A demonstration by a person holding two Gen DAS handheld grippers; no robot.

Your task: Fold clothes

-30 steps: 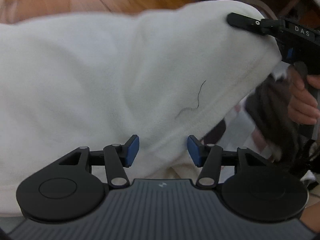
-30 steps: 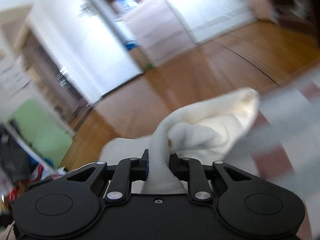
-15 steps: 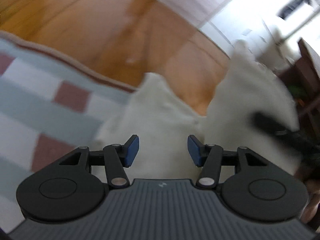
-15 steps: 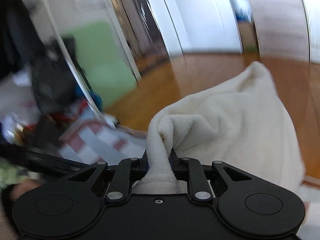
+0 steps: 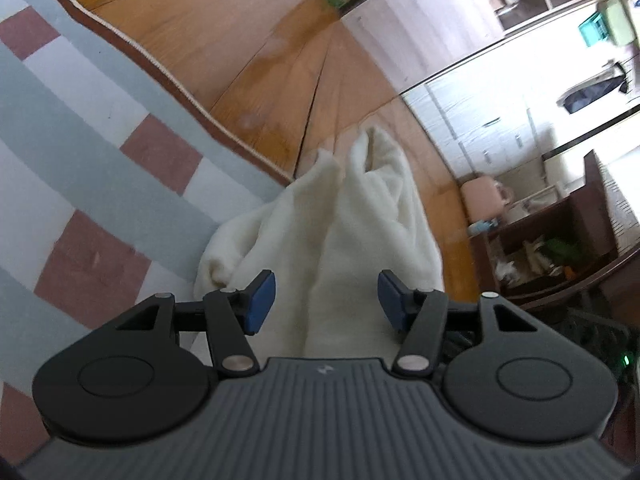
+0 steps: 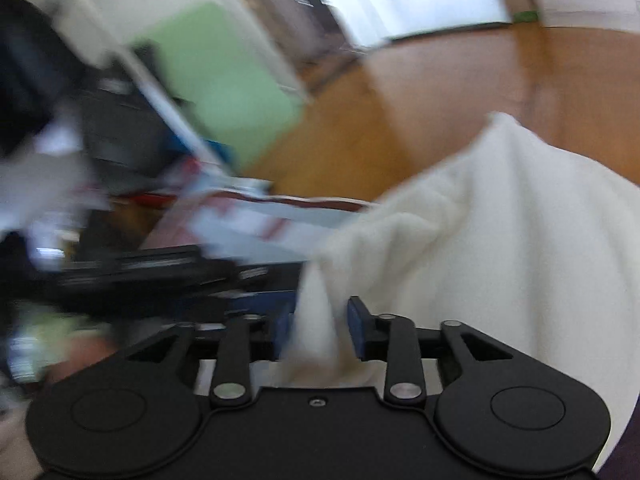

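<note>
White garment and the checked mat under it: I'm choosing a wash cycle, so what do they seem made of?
White garment: likely fleece or terry; matte, fuzzy nap, soft rounded folds.
Checked mat: probably flat woven fabric; dull surface, piped brown edge.

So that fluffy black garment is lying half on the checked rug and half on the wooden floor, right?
Not quite: the garment is cream-white, not black, as the left wrist view shows. The rest holds: it lies partly on the checked rug and partly on the wooden floor.
</note>
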